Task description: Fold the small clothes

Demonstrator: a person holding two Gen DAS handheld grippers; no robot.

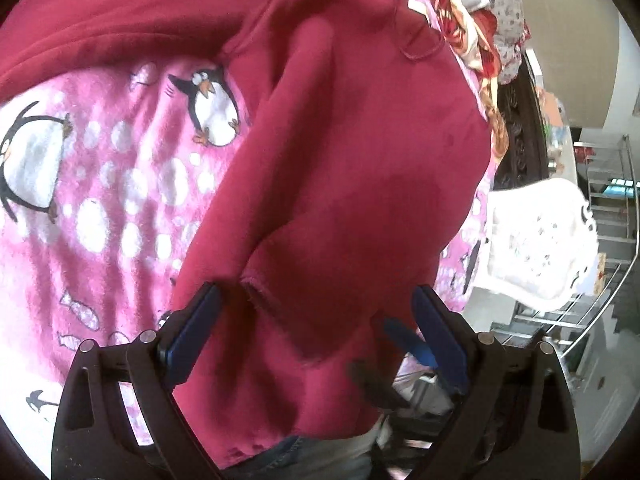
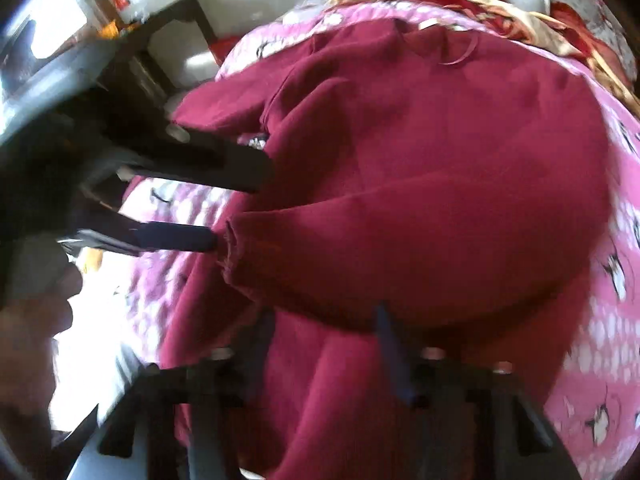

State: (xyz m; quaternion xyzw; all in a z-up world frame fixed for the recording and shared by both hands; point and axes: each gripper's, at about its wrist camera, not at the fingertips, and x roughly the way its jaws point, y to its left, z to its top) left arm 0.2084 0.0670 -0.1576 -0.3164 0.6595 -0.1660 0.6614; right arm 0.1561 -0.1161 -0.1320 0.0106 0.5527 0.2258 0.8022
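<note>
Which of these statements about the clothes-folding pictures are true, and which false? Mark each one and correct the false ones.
1. A maroon sweatshirt lies on a pink blanket. True.
2. The left gripper is clamped shut. False: its jaws stand wide apart, with sweatshirt cloth between them.
3. The blanket is printed with cats. False: it shows penguins and fish.
4. A sleeve cuff lies close to the left gripper's fingertips. True.

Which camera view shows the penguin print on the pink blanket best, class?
The left wrist view: the pink blanket lies sharp and well lit beside the maroon sweatshirt, with whole penguins clearly visible. The right wrist view is blurred, showing only small, smeared penguins at the blanket's edge.
</note>
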